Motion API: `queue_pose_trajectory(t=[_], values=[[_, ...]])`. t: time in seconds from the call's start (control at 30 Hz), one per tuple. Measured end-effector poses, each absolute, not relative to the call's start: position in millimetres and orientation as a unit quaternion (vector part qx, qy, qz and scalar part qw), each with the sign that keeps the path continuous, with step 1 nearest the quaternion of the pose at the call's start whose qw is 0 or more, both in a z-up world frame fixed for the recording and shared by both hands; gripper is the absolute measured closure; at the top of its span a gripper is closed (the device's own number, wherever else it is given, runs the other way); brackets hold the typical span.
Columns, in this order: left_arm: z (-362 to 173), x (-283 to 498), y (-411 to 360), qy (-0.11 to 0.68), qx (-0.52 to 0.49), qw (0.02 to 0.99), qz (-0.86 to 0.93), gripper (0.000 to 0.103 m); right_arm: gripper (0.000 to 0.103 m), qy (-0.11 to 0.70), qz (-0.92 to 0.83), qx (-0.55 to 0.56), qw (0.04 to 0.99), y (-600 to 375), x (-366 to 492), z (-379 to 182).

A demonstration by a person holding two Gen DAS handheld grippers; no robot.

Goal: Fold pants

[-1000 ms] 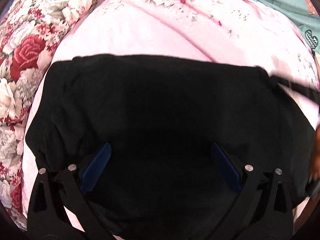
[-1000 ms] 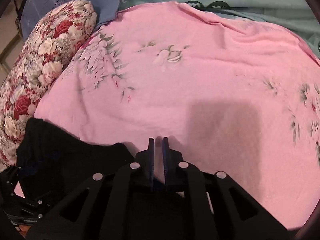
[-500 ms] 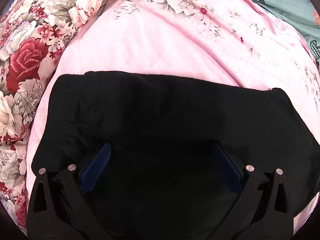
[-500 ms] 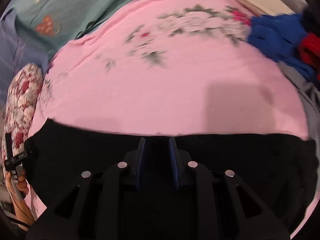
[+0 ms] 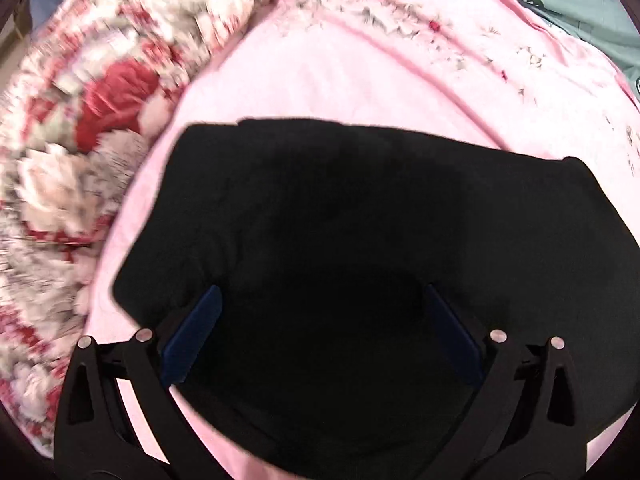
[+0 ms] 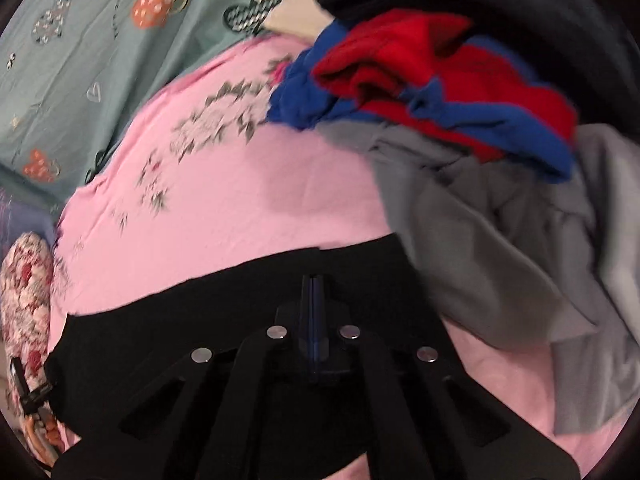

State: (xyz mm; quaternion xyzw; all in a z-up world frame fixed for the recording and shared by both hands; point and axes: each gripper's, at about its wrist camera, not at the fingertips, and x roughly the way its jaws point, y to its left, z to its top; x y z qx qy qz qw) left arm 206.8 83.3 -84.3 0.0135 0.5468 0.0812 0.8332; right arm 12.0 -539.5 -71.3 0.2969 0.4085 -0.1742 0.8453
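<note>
Covering bed: pink floral sheet

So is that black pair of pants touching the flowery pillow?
Apart. In the left wrist view a strip of the pink sheet runs all the way between the black pants and the flowery pillow.

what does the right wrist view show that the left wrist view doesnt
Only the right wrist view shows the pile of clothes: a red and blue garment on a grey garment, plus the right gripper, its jaws closing with almost no gap.

Only the left wrist view shows the left gripper, jaws wide open above the cloth.

Both show the black pants lying on the pink sheet, the rose-patterned pillow and the green sheet.
</note>
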Motion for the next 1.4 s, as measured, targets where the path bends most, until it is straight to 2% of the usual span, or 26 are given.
queue_pose_trajectory(t=[0.03, 0.07, 0.1, 0.23, 0.33, 0.43, 0.5, 0.7, 1.07, 1.23, 1.4], values=[[-78, 199, 75, 0.54, 0.027, 0.838, 0.078, 0.002, 0.077, 0.409, -0.162, 0.294, 0.849, -536, 10, -67], [-74, 193, 69, 0.534, 0.032, 0.842, 0.069, 0.002, 0.063, 0.409, -0.152, 0.29, 0.852, -528, 7, -63], [-69, 184, 60, 0.527, 0.037, 0.848, 0.051, 0.002, 0.056, 0.409, -0.141, 0.289, 0.854, -519, 0, -60], [-71, 165, 36, 0.523, 0.052, 0.85, 0.008, 0.002, 0.055, 0.449, -0.127, 0.296, 0.833, -507, -14, -75], [-84, 161, 27, 0.541, 0.048, 0.84, 0.008, 0.002, 0.058, 0.428, -0.164, 0.298, 0.837, -513, -30, -73], [-90, 153, 25, 0.548, 0.022, 0.836, -0.009, 0.002, 0.054, 0.4, -0.186, 0.335, 0.833, -515, -45, -62], [-90, 149, 22, 0.548, 0.021, 0.836, -0.012, 0.002, 0.047, 0.39, -0.172, 0.341, 0.838, -511, -50, -55], [-97, 147, 17, 0.552, 0.014, 0.833, -0.02, 0.002, 0.033, 0.403, -0.21, 0.321, 0.831, -508, -61, -48], [-109, 153, 17, 0.553, 0.02, 0.833, -0.017, 0.002, 0.032, 0.424, -0.224, 0.331, 0.813, -503, -66, -70], [-110, 154, 17, 0.55, 0.031, 0.835, -0.015, 0.002, 0.031, 0.402, -0.224, 0.342, 0.819, -507, -61, -74], [-108, 153, 23, 0.553, 0.029, 0.833, -0.011, 0.002, 0.023, 0.376, -0.222, 0.351, 0.828, -509, -54, -76]])
